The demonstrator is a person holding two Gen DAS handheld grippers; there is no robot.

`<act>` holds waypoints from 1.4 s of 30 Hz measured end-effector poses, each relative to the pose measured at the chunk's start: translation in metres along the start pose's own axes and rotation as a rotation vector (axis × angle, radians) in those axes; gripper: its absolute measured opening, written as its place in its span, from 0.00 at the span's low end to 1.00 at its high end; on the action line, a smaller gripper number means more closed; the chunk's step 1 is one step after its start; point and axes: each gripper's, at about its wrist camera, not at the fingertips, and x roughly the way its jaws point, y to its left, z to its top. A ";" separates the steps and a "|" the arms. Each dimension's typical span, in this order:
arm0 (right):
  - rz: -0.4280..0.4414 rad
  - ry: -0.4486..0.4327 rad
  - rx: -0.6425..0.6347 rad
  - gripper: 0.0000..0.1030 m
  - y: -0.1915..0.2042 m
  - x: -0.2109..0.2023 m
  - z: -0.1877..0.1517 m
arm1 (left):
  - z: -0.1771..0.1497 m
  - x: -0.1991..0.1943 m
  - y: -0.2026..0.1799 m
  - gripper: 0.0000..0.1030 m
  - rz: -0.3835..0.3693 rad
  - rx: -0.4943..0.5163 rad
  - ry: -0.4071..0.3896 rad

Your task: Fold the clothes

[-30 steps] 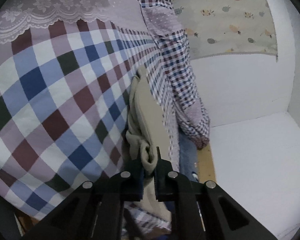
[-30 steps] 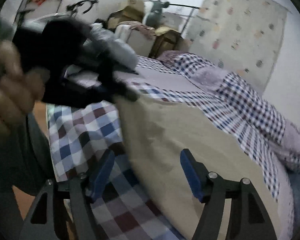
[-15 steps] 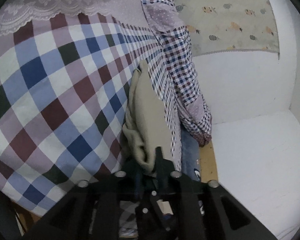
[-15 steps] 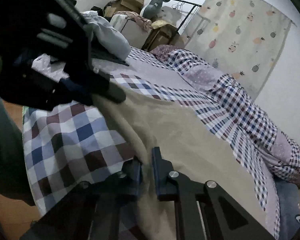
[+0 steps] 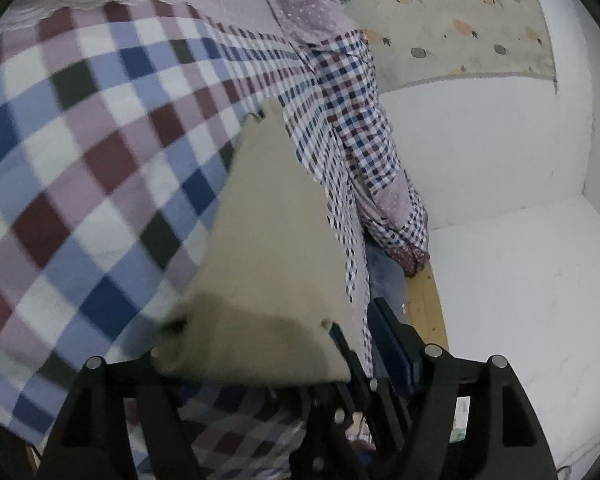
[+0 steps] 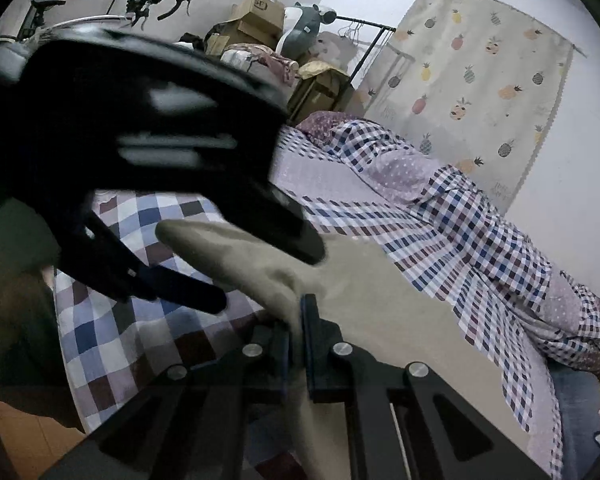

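A beige garment (image 5: 268,216) lies on the checked bedspread (image 5: 80,152), its near edge lifted and stretched over my left gripper (image 5: 268,328). That gripper stands open: the blue-padded right finger (image 5: 388,332) shows, while cloth covers the left finger. In the right wrist view the left gripper (image 6: 264,278) looms close and blurred, jaws wide apart around a fold of the beige garment (image 6: 360,292). My right gripper (image 6: 296,320) is shut on the garment's near edge.
A small-check quilt (image 6: 460,232) is bunched along the bed's far side, below a pineapple-print curtain (image 6: 480,80) and a white wall (image 5: 480,160). Cardboard boxes (image 6: 260,12) and a clothes rack stand behind the bed. A wooden bed edge (image 5: 428,304) shows.
My left gripper has opened and let go of the bunched beige cloth, which now spreads wide. My right gripper, open a second ago, has shut on the garment's edge and holds it.
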 end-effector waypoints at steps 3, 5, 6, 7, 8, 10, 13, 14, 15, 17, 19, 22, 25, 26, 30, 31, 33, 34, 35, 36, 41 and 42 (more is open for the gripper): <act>0.003 -0.005 0.003 0.04 0.000 -0.001 0.000 | 0.002 0.009 -0.003 0.74 -0.001 0.012 0.006; 0.004 -0.005 -0.001 0.04 0.001 -0.001 0.000 | 0.005 0.010 -0.004 0.74 -0.008 0.009 -0.004; 0.003 -0.006 -0.003 0.04 0.001 -0.001 0.000 | 0.006 0.010 -0.003 0.74 -0.011 0.005 -0.015; 0.003 -0.006 -0.005 0.04 0.001 0.000 0.000 | 0.008 0.011 -0.003 0.74 -0.011 0.001 -0.020; 0.002 -0.008 -0.008 0.04 0.002 0.000 0.000 | 0.008 0.012 -0.002 0.71 -0.009 -0.004 -0.021; -0.001 -0.009 -0.015 0.04 0.002 0.002 0.000 | 0.010 0.016 -0.001 0.65 -0.005 -0.014 -0.022; -0.004 -0.011 -0.025 0.04 0.005 0.002 -0.001 | 0.013 0.021 0.001 0.59 0.002 -0.029 -0.023; -0.005 -0.010 -0.027 0.04 0.005 0.003 -0.001 | 0.014 0.022 0.002 0.54 0.004 -0.034 -0.023; -0.006 -0.010 -0.029 0.04 0.006 0.003 -0.002 | 0.014 0.022 0.003 0.40 0.008 -0.036 -0.026; -0.008 -0.010 -0.032 0.04 0.007 0.003 -0.002 | 0.014 0.019 0.004 0.16 0.014 -0.041 -0.030; -0.015 -0.012 -0.039 0.04 0.009 0.004 -0.002 | 0.014 0.017 0.005 0.10 0.010 -0.051 -0.035; -0.020 -0.008 -0.065 0.07 0.012 0.004 -0.004 | 0.015 0.014 0.006 0.05 0.003 -0.062 -0.041; -0.058 -0.005 -0.107 0.22 0.017 0.004 -0.010 | 0.017 0.009 -0.001 0.04 -0.026 -0.051 -0.044; -0.079 -0.003 -0.113 0.32 0.019 0.003 -0.012 | 0.016 0.009 -0.003 0.04 -0.037 -0.049 -0.044; -0.170 0.025 -0.118 0.43 0.017 0.008 -0.021 | 0.018 0.008 -0.007 0.03 -0.059 -0.063 -0.038; -0.191 0.043 -0.115 0.43 0.014 0.011 -0.024 | 0.018 0.008 -0.007 0.03 -0.066 -0.071 -0.036; -0.232 0.081 -0.104 0.43 0.006 0.018 -0.030 | 0.020 0.008 -0.009 0.03 -0.089 -0.085 -0.036; -0.254 0.100 -0.097 0.43 0.000 0.020 -0.035 | 0.021 0.008 -0.010 0.03 -0.100 -0.089 -0.037; -0.276 0.118 -0.090 0.43 -0.006 0.022 -0.040 | 0.022 0.008 -0.012 0.03 -0.109 -0.090 -0.037; -0.298 0.136 -0.083 0.43 -0.012 0.024 -0.044 | 0.023 0.008 -0.013 0.03 -0.116 -0.089 -0.037; -0.395 0.232 -0.031 0.43 -0.054 0.026 -0.076 | 0.029 0.008 -0.021 0.02 -0.154 -0.092 -0.040; -0.415 0.251 -0.025 0.43 -0.063 0.023 -0.084 | 0.031 0.008 -0.022 0.02 -0.160 -0.093 -0.040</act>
